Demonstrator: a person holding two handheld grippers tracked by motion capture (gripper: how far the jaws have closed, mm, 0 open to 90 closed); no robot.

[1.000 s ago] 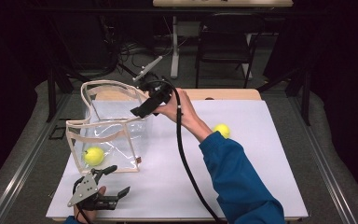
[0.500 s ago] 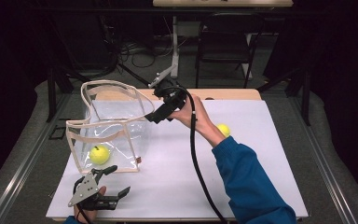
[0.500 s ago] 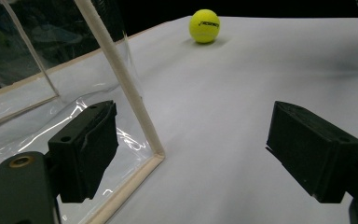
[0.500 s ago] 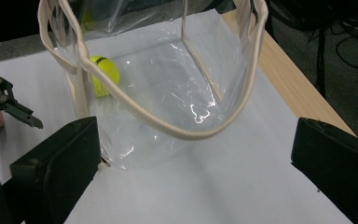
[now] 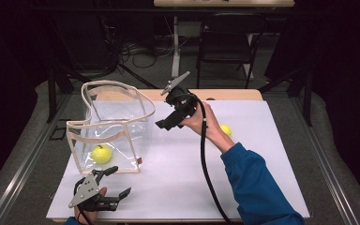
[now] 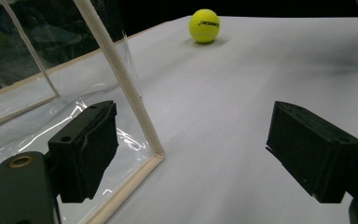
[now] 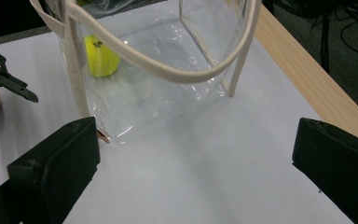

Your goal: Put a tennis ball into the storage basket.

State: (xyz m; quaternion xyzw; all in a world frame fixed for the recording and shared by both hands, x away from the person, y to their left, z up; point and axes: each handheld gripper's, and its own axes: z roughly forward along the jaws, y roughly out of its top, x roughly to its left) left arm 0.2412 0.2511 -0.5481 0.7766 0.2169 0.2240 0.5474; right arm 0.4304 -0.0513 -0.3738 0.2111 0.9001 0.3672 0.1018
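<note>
A clear plastic bag [image 5: 117, 119] with beige trim stands at the table's left, and a yellow ball [image 5: 102, 153] lies inside it. A second yellow ball [image 5: 225, 130] sits on the white table top, right of my right hand. My right gripper [image 5: 168, 123] hangs in the air just right of the bag. Its jaws have just been opening, and nothing is between them. In the right gripper view the open gripper [image 7: 193, 172] faces the bag [image 7: 168, 60] and the ball [image 7: 101, 56] in it. My left gripper [image 5: 117, 183] rests open near the front edge, by the bag's front corner [image 6: 121, 79].
The white table top [image 5: 243, 178] runs to the right and front of the bag. A wooden strip [image 5: 234, 95] lines the far edge. Behind the table are a chair [image 5: 225, 47], cables and stands on the floor. In the left gripper view the loose ball [image 6: 204, 25] lies far ahead.
My right gripper has moved right and down, away from above the bag's mouth. The ball in the bag has shifted slightly right. The left gripper has stayed put.
</note>
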